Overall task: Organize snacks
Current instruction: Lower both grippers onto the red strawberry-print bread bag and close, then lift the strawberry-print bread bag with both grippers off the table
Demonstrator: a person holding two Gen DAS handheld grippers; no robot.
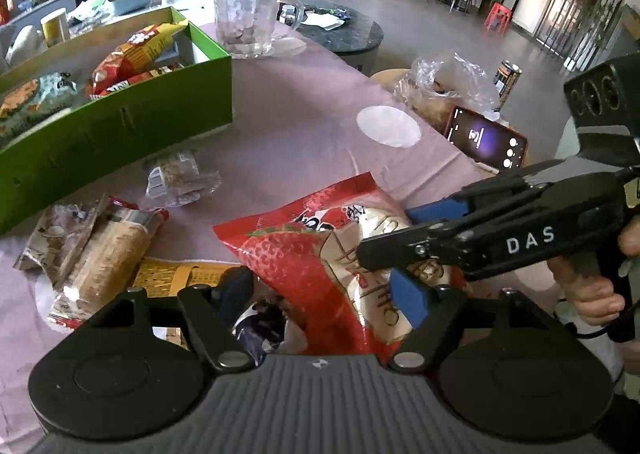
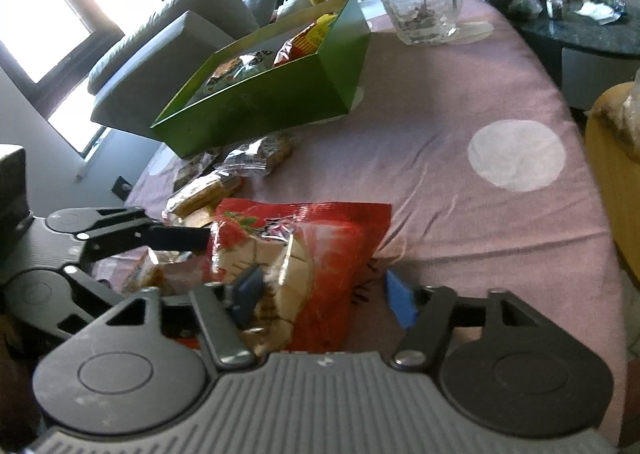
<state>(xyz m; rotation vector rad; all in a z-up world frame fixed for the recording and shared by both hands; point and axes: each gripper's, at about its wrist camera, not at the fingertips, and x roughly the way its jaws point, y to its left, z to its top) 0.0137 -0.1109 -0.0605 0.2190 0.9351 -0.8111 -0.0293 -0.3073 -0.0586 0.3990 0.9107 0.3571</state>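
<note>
A red strawberry snack bag lies on the mauve tablecloth, and both grippers are at it. My left gripper straddles its near end with both blue pads against the bag. My right gripper reaches in from the right. Its left pad rests on the bag, while its right pad stands just clear of the bag's edge. The green box at the far left holds several snack packets.
Loose snacks lie left of the bag: a cracker pack, a clear-wrapped pack and a yellow packet. A glass mug stands behind the box. A phone and a plastic bag are at the table's right edge.
</note>
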